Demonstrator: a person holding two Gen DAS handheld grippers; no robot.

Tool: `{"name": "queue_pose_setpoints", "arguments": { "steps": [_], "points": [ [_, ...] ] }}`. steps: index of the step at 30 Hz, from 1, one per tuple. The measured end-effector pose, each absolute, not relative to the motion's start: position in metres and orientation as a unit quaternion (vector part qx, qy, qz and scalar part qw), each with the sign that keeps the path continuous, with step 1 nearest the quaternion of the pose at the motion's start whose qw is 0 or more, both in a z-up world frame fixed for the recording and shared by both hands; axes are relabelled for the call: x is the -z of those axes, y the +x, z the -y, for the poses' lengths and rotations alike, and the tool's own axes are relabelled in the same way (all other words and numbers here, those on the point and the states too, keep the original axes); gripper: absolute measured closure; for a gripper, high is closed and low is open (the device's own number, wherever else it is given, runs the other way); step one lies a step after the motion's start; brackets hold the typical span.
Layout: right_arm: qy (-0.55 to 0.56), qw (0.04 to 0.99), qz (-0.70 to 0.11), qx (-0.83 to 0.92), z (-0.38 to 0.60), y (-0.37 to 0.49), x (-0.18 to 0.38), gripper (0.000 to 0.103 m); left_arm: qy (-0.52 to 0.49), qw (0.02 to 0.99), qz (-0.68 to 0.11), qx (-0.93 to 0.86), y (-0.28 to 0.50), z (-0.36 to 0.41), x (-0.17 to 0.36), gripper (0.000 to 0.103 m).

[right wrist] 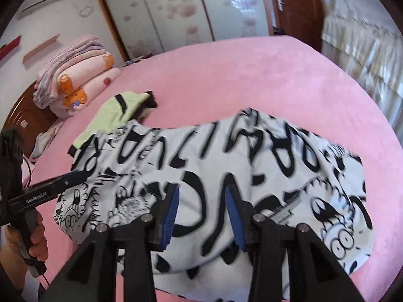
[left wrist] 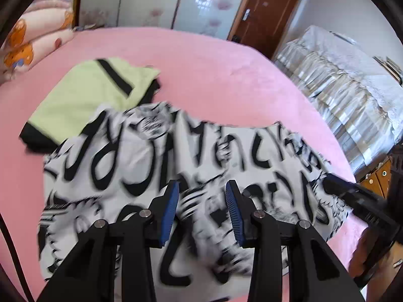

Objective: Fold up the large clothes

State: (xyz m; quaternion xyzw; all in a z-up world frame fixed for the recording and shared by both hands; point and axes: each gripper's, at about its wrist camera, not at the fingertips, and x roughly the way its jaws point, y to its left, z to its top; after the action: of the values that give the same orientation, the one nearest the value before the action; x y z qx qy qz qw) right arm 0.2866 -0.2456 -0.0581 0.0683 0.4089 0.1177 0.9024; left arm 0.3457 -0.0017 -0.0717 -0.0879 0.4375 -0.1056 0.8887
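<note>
A large white garment with black graffiti and cartoon print point(left wrist: 151, 163) point(right wrist: 226, 151) lies spread and rumpled on the pink bed point(left wrist: 214, 70) point(right wrist: 252, 75). My left gripper point(left wrist: 202, 186) hovers over the garment's near part, its blue pads apart and pressing on nothing. My right gripper point(right wrist: 202, 188) stands the same way over the cloth, open, with only the fabric below showing in the gap. Each gripper also shows in the other view: the right one point(left wrist: 330, 181) at the garment's right edge, the left one point(right wrist: 80, 173) at its left edge, held by a hand point(right wrist: 37, 241).
A folded yellow-green garment with black trim point(left wrist: 88, 93) point(right wrist: 113, 110) lies beyond the printed one, partly under it. Stacked pink blankets point(left wrist: 32, 42) point(right wrist: 80, 75) sit at the bed's far left. A lace-covered cabinet point(left wrist: 340, 88) stands to the right, and a wardrobe and a brown door behind.
</note>
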Motion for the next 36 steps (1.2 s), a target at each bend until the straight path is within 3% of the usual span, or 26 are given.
{"name": "queue_pose_setpoints", "arguments": {
  "steps": [8, 13, 26, 32, 36],
  "points": [
    [0.043, 0.896, -0.429, -0.105, 0.199, 0.314, 0.097, 0.065, -0.101, 0.863, -0.488, 0.08, 0.365, 0.006, 0.13, 0.071],
    [0.007, 0.888, -0.452, -0.081, 0.225, 0.297, 0.133, 0.067, -0.076, 0.86, -0.495, 0.096, 0.355, -0.008, 0.153, 0.088],
    [0.042, 0.884, -0.464, -0.038, 0.258, 0.282, 0.129, 0.062, -0.05, 0.87, -0.486, 0.067, 0.338, 0.001, 0.142, 0.086],
    [0.053, 0.89, -0.451, -0.032, 0.252, 0.274, 0.11, 0.062, -0.034, 0.866, -0.495, 0.056, 0.328, 0.008, 0.125, 0.069],
    [0.058, 0.894, -0.444, -0.026, 0.249, 0.265, 0.094, 0.062, -0.018, 0.874, -0.484, 0.029, 0.314, 0.011, 0.108, 0.046]
  ]
}}
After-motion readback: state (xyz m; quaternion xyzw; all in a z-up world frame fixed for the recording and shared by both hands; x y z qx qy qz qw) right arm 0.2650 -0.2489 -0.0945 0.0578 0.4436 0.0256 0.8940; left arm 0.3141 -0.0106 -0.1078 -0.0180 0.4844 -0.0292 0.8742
